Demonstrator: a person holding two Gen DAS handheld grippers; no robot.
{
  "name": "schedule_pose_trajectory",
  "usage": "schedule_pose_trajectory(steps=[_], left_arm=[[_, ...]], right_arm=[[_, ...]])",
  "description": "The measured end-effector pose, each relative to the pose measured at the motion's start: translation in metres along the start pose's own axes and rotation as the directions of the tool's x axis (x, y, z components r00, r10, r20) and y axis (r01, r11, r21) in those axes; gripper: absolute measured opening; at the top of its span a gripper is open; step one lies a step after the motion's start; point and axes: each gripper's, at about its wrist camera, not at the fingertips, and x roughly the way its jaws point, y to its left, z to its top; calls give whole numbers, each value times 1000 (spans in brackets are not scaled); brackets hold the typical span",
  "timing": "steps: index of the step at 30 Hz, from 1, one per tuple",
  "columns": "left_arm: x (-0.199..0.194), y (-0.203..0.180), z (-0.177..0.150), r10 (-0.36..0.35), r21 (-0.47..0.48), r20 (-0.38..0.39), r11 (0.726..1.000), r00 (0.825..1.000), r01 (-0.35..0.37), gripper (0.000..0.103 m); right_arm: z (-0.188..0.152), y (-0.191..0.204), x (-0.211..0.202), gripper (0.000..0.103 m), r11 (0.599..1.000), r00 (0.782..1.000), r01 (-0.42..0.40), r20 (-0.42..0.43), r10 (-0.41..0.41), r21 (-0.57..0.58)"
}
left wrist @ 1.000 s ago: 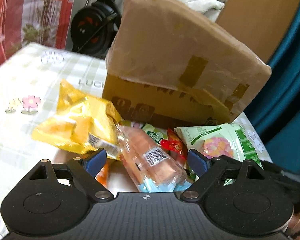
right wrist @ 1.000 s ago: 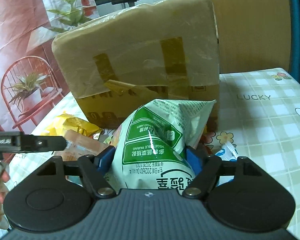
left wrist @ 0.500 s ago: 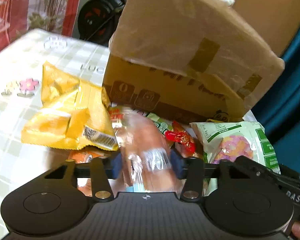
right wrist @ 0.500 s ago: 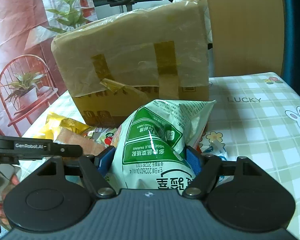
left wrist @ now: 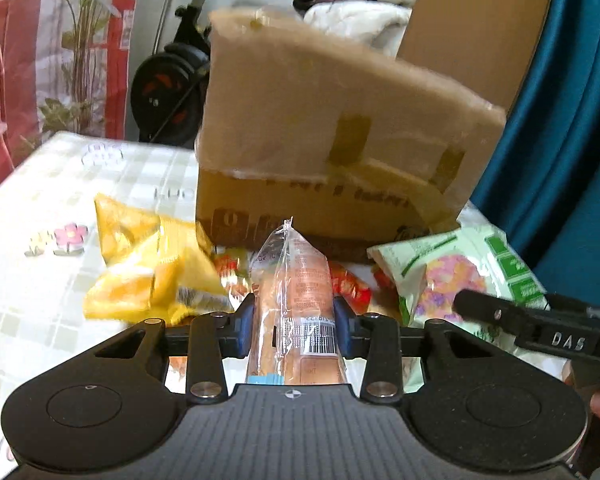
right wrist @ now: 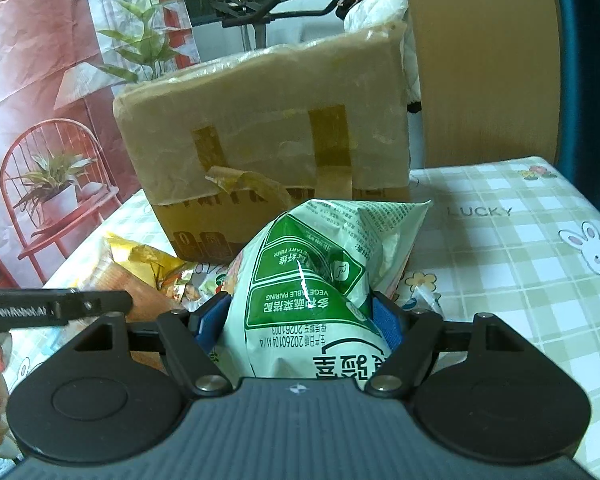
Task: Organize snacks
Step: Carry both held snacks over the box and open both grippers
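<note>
Left tongs (left wrist: 294, 326) were closing on a clear-wrapped orange snack bar (left wrist: 296, 300); right tongs (right wrist: 300, 322) gripped a puffy green-and-white snack bag (right wrist: 320, 288).

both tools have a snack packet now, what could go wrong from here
1. The left tool is closing on the clear-wrapped bread packet; squeezing harder could crush the soft bread.
2. The right tool pinches the puffy green snack bag near one end, so it may slip or burst.
3. The tall cardboard box stands right behind the snack pile; swinging either packet forward may hit it.
</note>
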Motion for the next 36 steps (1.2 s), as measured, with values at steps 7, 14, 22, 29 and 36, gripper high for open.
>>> schedule_pose_trajectory(steps=[7,14,22,29,36], left_arm=[[-29,-11,25,24,65,150,997,988,-34,41],[-59,-21,54,1,80,276,997,961,-24,41],[-73,-32,90,-13,99,375,995,927,-26,41],[-74,-32,115,-23,120,413,992,911,-29,41],[-57,-25,149,-44,127,407,992,913,-9,41]], right_arm=[[7,0,-25,75,1000,997,10,74,-9,-13],[19,-7,-57,75,1000,983,-5,184,5,1],[51,-18,-88,75,999,948,8,317,-20,40],[89,-22,-95,75,1000,919,27,393,-25,-2],[137,-27,-64,75,999,907,12,421,11,-52]])
